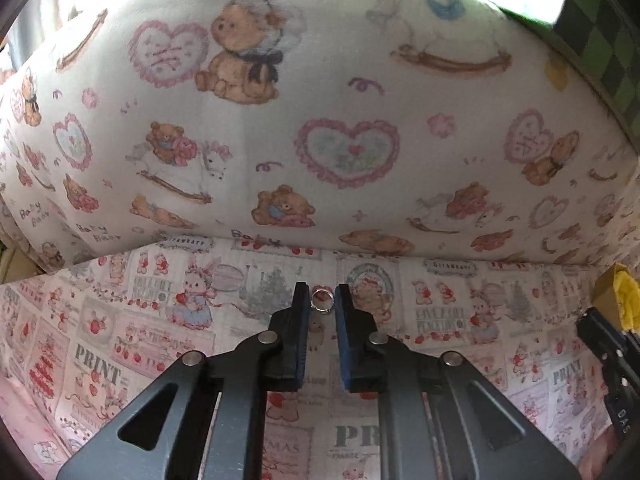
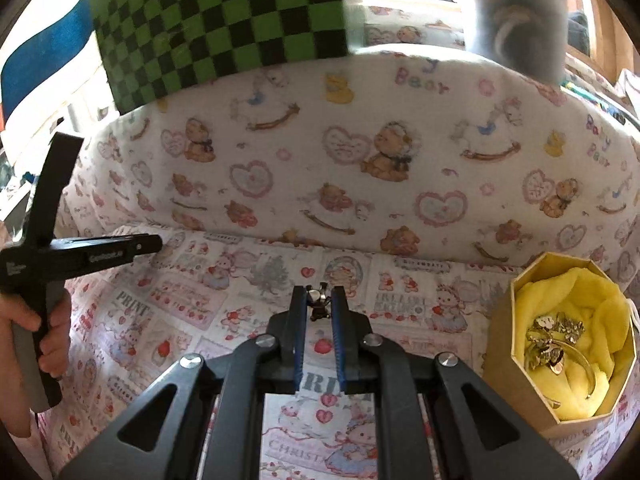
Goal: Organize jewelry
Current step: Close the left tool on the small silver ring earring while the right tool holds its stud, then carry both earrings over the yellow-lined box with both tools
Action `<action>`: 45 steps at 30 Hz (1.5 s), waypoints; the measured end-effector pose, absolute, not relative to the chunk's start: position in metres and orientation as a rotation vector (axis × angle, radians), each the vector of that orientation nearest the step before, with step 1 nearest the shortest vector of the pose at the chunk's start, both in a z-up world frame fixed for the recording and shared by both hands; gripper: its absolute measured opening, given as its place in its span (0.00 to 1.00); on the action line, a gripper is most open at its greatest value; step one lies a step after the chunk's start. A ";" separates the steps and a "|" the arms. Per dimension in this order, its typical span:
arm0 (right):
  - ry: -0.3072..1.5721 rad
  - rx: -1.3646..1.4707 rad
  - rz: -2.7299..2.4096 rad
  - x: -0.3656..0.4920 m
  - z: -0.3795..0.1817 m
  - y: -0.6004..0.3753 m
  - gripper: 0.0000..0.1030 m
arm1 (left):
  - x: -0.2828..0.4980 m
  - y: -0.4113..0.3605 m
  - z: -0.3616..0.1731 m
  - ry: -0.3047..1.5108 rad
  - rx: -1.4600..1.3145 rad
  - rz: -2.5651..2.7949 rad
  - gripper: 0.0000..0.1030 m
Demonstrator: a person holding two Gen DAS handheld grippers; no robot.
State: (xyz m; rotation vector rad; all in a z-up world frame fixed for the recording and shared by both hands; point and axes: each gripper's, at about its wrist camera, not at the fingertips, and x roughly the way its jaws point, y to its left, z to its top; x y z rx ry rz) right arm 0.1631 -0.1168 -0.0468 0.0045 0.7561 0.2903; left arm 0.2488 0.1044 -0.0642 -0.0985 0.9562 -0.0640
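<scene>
Ring (image 1: 321,299) face-up, flat between fingers (image 1: 301,312)

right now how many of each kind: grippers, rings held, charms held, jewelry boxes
grippers: 2, left gripper, right gripper
rings held: 1, ring
charms held: 1, charm
jewelry boxes: 1, box
total: 5

The gold box (image 1: 612,300) is cut off at three o'clock in the left wrist view. In the right wrist view, a grey shape (image 2: 516,20) at one o'clock is blurred beyond telling, and the tangled gold pieces (image 2: 552,344) cannot be told apart.
</scene>
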 end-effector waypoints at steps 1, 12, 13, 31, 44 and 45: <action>0.757 0.007 0.287 0.163 -0.047 -0.118 0.11 | 0.248 0.105 -0.063 0.950 -0.102 -0.051 0.11; 0.687 -0.034 0.279 0.150 -0.034 -0.113 0.11 | 0.195 0.087 -0.033 0.814 -0.057 -0.061 0.11; 0.677 -0.021 0.277 0.149 -0.028 -0.117 0.11 | 0.189 0.085 -0.026 0.791 -0.056 -0.063 0.11; 0.403 0.064 0.275 0.066 0.070 -0.255 0.11 | 0.076 -0.021 0.087 0.502 0.051 -0.285 0.11; 0.381 0.242 0.261 0.076 0.054 -0.335 0.11 | 0.049 -0.114 0.102 0.474 0.110 -0.428 0.11; 0.384 0.238 0.270 0.077 0.053 -0.336 0.11 | 0.049 -0.121 0.102 0.472 0.112 -0.436 0.11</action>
